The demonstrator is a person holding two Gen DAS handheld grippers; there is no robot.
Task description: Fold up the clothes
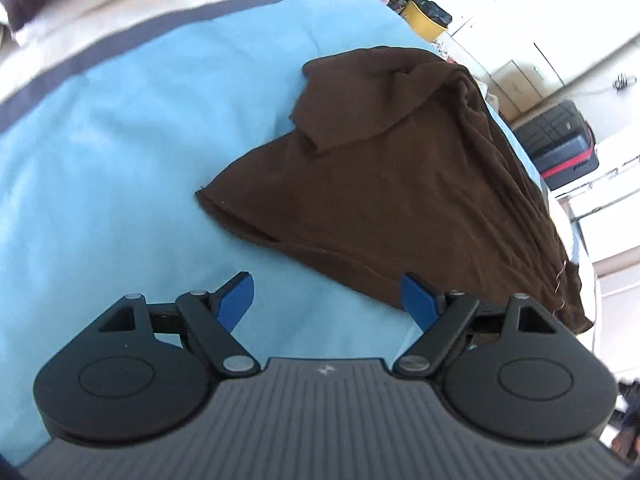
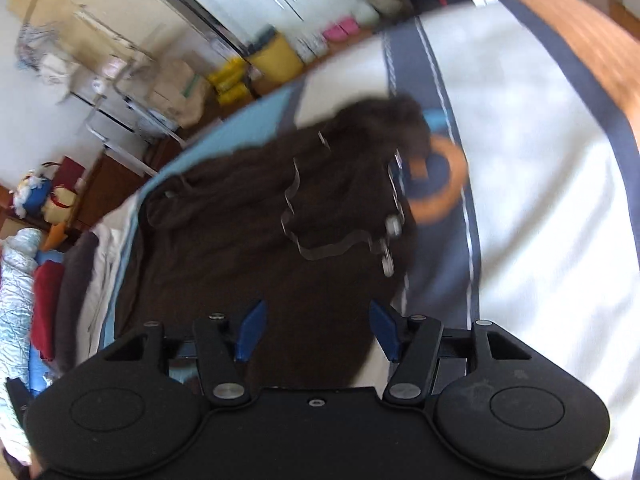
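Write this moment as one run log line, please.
left gripper: open, empty | right gripper: open, above garment | brown garment: crumpled on blue sheet

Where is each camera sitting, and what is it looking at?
Left wrist: sits on the left gripper, looking down past its open blue fingers at the brown garment on the blue sheet.
Right wrist: sits on the right gripper, looking down at the garment with its silvery trim; its fingers are apart.
Both show the same garment, the bed and a yellow bin.
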